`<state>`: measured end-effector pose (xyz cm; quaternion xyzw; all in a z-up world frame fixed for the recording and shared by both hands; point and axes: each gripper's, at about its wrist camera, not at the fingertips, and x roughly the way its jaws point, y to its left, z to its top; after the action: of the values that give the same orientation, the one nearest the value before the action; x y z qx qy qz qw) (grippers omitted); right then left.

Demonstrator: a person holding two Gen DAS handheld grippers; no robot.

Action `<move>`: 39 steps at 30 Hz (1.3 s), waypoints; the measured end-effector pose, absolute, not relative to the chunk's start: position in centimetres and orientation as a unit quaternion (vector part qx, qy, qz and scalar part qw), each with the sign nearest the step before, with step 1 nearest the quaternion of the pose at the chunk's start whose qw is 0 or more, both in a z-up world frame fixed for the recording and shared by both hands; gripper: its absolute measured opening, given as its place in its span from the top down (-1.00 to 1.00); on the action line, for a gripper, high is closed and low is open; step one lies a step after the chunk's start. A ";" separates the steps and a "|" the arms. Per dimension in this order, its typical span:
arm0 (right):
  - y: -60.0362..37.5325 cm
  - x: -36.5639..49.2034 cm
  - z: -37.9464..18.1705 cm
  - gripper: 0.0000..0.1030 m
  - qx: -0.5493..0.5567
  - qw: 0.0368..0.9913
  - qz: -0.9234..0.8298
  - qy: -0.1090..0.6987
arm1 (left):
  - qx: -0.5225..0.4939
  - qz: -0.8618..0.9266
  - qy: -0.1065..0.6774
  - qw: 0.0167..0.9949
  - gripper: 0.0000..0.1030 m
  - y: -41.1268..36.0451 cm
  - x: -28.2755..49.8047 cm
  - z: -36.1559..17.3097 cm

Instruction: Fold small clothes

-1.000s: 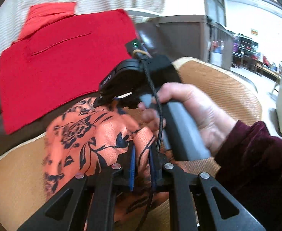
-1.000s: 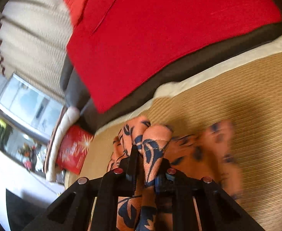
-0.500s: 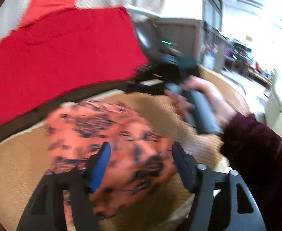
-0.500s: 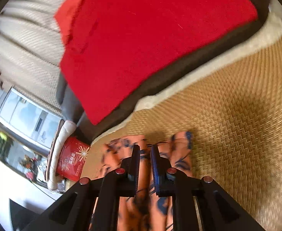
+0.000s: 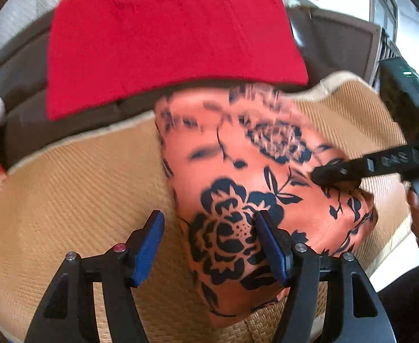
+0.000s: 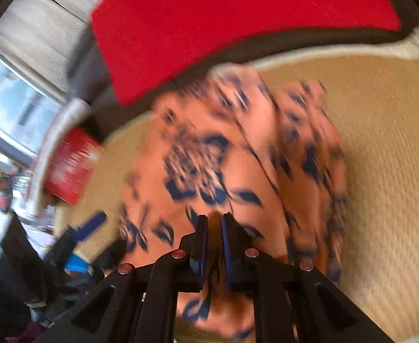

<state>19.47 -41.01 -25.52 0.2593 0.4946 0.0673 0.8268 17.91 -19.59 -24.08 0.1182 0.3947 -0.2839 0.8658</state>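
Note:
An orange garment with dark blue flowers lies folded on a tan woven seat cushion. My left gripper is open, its blue pads straddling the garment's near left edge without holding it. My right gripper is shut on the garment near its front edge. It shows in the left wrist view coming in from the right, fingertips on the cloth. The right wrist view is blurred.
A red cloth drapes over the dark sofa back behind the cushion. A red patterned cushion lies at the left. The left gripper's blue pad shows at the lower left of the right wrist view.
My left gripper let go of the garment, opened wide and now straddles its left edge. My right gripper kept its grip and the garment now lies flatter, spread across the cushion.

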 end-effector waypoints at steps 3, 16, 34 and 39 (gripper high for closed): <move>-40.6 17.6 -26.8 0.77 0.274 0.816 0.060 0.505 | 0.083 -0.305 0.410 0.856 -0.31 -19.0 17.8 -25.9; -40.5 19.0 -22.3 0.73 0.254 0.842 -0.003 0.476 | 0.053 -0.340 0.402 0.849 -0.47 -18.0 19.7 -27.1; -43.0 30.0 -24.2 0.66 0.226 0.809 -0.082 0.537 | 0.056 -0.371 0.405 0.834 -0.47 -16.4 21.8 -27.4; -39.8 31.0 -21.4 0.66 0.223 0.837 -0.002 0.500 | 0.057 -0.372 0.405 0.833 -0.47 -16.2 21.9 -27.6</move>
<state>31.02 -39.76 -21.41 0.2232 0.5001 -0.0018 0.8367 21.91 -16.22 -27.61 0.0567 0.4049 -0.3721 0.8333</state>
